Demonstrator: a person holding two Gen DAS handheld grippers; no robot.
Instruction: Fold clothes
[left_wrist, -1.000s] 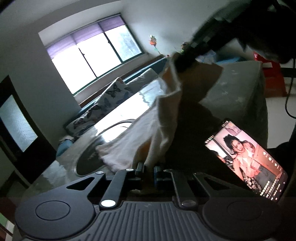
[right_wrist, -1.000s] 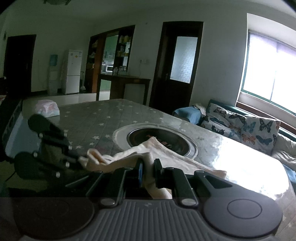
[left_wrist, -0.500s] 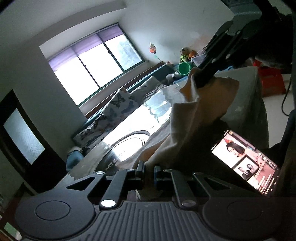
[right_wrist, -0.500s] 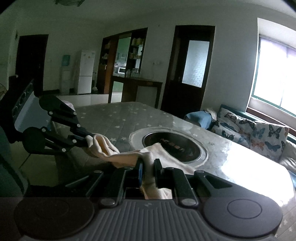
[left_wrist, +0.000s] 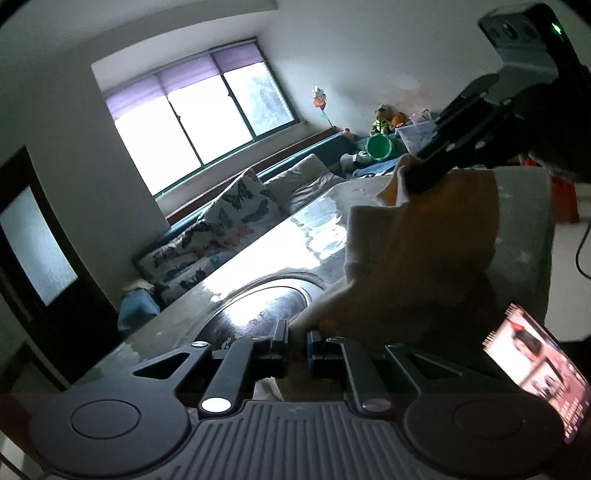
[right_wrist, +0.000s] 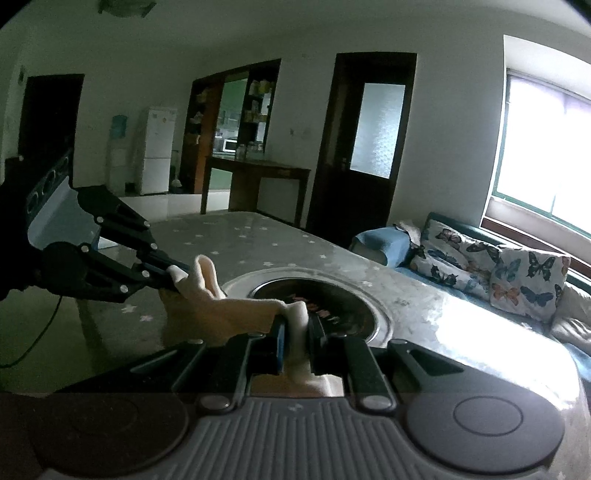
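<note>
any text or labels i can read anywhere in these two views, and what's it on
None can be read.
Phone screen: rows of small characters along its lower edge, too small and blurred to read.
Round recessed cooker in the table: reddish markings on its dark surface, blurred, not legible.
White fridge: faint marks on the door, too small to read.
The cream garment shows no print or label.

A grey star-patterned table (right_wrist: 258, 236) has a round dark inset (right_wrist: 317, 299) in its top; beyond it a sofa holds butterfly-print cushions (right_wrist: 524, 277) under a bright window (left_wrist: 199, 118); a lit phone screen (left_wrist: 535, 365) shows at the lower right of the left view; a white fridge (right_wrist: 157, 147) stands by a dark glass-panelled door (right_wrist: 373, 140).
</note>
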